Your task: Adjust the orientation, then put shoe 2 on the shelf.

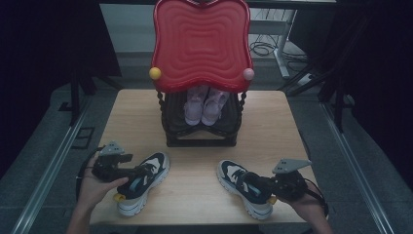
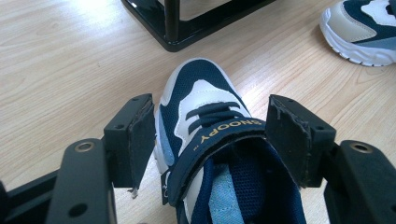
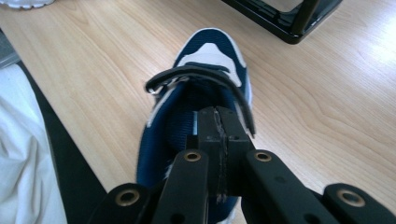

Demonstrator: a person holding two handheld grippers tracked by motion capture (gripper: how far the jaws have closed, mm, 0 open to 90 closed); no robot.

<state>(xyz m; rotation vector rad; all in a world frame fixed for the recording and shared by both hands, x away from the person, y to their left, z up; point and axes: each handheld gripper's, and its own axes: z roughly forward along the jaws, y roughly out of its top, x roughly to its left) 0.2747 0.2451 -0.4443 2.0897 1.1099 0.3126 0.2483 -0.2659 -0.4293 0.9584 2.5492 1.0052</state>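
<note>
Two navy-and-white sneakers lie on the wooden table (image 1: 195, 195), toes pointing away from me. My left gripper (image 1: 141, 173) (image 2: 210, 116) is open, one jaw on each side of the left sneaker (image 1: 148, 178) (image 2: 201, 88) at its strap; the pads stand close to its sides. My right gripper (image 1: 254, 185) (image 3: 219, 123) is shut, its pads pressed together over the mouth of the right sneaker (image 1: 236, 175) (image 3: 212, 51), just behind the raised strap. I see nothing between those pads. The right sneaker (image 2: 364, 28) also lies at the top right of the left gripper view.
A black shoe rack (image 1: 199, 141) (image 2: 187, 28) (image 3: 289, 18) with a red wavy top (image 1: 202, 44) stands at the back middle, a pair of pink shoes (image 1: 204, 105) on its shelf. The table's front edge is close behind both sneakers. White cloth (image 3: 23, 163) hangs at the left.
</note>
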